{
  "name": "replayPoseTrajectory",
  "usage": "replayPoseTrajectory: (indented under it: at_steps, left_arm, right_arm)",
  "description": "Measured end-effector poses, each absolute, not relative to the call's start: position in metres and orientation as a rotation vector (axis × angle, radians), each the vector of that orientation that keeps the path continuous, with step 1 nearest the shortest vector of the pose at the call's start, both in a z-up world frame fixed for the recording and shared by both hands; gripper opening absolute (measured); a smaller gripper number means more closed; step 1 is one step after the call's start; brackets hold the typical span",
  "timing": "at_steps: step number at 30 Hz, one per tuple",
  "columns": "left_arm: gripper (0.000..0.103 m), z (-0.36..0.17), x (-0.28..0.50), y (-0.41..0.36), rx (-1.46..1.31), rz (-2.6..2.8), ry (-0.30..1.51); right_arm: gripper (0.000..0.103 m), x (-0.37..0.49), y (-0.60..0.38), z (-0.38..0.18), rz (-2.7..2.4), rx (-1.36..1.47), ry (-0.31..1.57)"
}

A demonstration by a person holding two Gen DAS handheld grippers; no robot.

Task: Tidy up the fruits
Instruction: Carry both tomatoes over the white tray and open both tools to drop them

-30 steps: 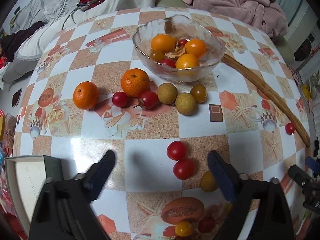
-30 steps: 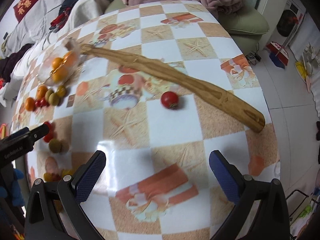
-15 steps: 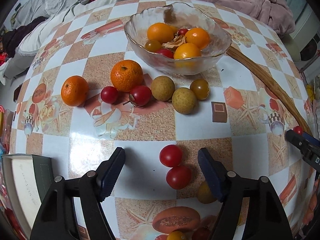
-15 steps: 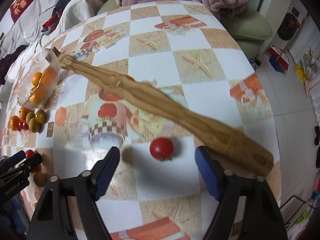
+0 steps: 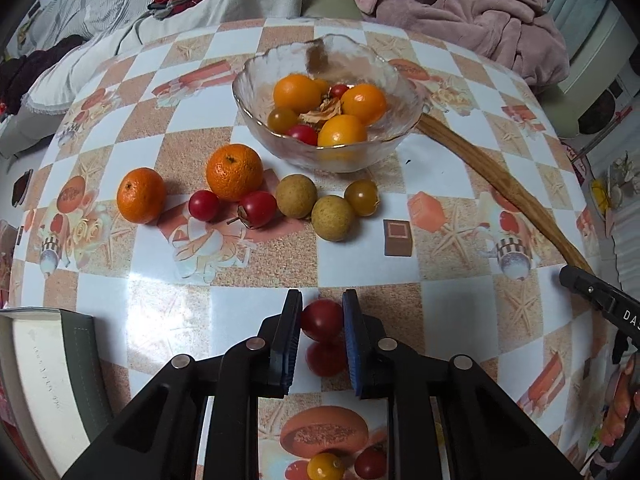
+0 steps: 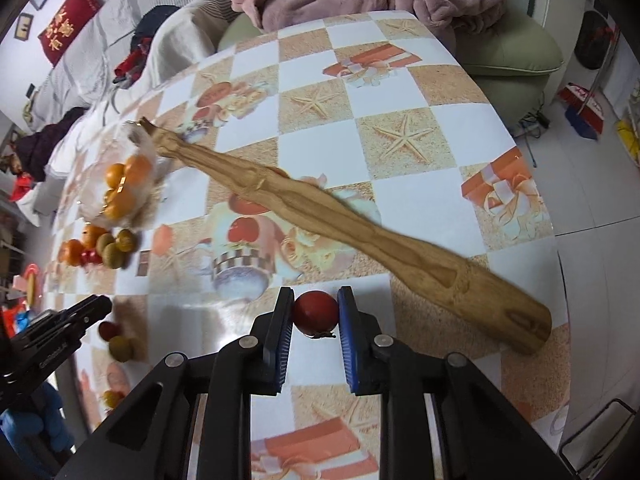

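My left gripper (image 5: 322, 300) is shut on a red cherry tomato (image 5: 321, 319) on the patterned table; a second red tomato (image 5: 326, 358) lies just behind it between the fingers. My right gripper (image 6: 316, 296) is shut on another red tomato (image 6: 315, 312), beside the thick end of a wooden stick (image 6: 400, 248). A glass bowl (image 5: 256, 104) at the table's far side holds oranges and small tomatoes. In front of it lie two tangerines (image 5: 235, 172), two red fruits (image 5: 258, 208), two tan longans (image 5: 296, 195) and a yellow-brown tomato (image 5: 361, 197).
A grey-green box (image 5: 48, 380) sits at the table's near left edge. The stick (image 5: 500, 192) runs from the bowl toward the right edge, where the right gripper's tip (image 5: 600, 292) shows. Pink blanket (image 5: 460, 8) and bedding lie beyond the table. Floor drops off at the right (image 6: 592, 280).
Both grippers moved forward over their tomatoes and their jaws went from wide open to shut on them. The right gripper shifted toward the stick's thick end.
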State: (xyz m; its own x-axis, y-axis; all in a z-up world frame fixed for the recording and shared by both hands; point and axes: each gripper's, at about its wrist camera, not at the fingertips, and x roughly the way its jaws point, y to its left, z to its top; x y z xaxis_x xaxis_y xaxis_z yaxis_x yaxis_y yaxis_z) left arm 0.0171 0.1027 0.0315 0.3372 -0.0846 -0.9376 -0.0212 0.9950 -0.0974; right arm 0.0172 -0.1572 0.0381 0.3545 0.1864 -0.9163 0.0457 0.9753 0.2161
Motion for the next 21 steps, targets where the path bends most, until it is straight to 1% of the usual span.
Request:
replayPoseTrajectory:
  at_steps: [9,15,21]
  left_arm:
    - [0.022,0.055,-0.011,0.128,-0.179,0.008,1.195]
    - [0.022,0.068,-0.041,0.164,-0.215,0.062,1.171]
    - [0.022,0.076,-0.077,0.219,-0.240,0.118,1.161]
  right_arm:
    - [0.024,0.008,-0.135,0.048,0.199,0.213,1.230]
    - [0.024,-0.002,-0.088,0.059,0.294,0.173,1.239]
    - [0.024,-0.017,-0.014,0.067,0.398,0.148,1.242]
